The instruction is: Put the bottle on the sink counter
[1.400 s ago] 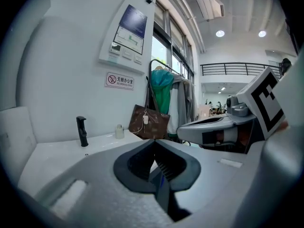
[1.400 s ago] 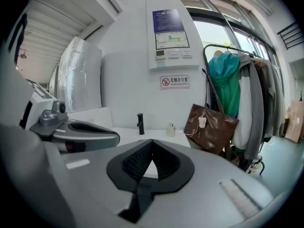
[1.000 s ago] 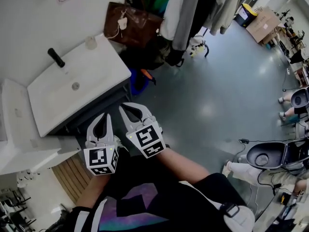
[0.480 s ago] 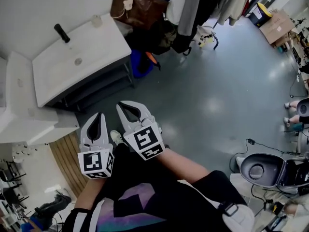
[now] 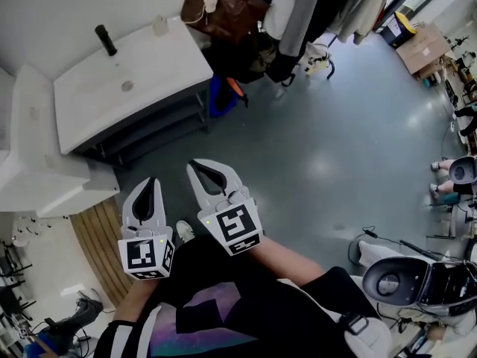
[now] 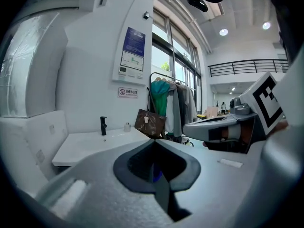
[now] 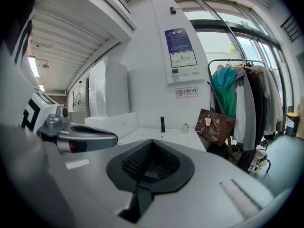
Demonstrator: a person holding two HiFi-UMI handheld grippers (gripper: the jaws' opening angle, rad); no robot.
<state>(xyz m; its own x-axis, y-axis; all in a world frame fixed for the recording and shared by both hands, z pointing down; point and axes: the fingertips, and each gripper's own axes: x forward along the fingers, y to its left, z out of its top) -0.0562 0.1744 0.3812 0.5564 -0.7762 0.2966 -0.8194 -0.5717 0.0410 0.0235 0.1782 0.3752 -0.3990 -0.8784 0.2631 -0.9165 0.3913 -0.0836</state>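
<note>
A small pale bottle (image 5: pixel 159 25) stands at the back corner of the white sink counter (image 5: pixel 179 66), to the right of the black faucet (image 5: pixel 105 39). The left gripper view shows the bottle (image 6: pixel 127 127) far off, as does the right gripper view (image 7: pixel 185 128). My left gripper (image 5: pixel 147 183) and right gripper (image 5: pixel 196 165) hover side by side over the grey floor, well short of the sink's front edge. Both point toward the sink. Each is shut with nothing in it, seen in the left gripper (image 6: pixel 154 144) and right gripper (image 7: pixel 151 142) views.
A brown bag (image 5: pixel 223 6) and hanging coats (image 5: pixel 298 6) on a rack stand right of the sink. A blue object (image 5: pixel 216 95) sits under the counter. A white ledge (image 5: pixel 37 177) and a wooden slat mat (image 5: pixel 93 237) lie at left. A round chair (image 5: pixel 395 282) stands at far right.
Both grippers have drawn back from the sink's front edge, still shut and empty. The sink now lies farther from them in the head view.
</note>
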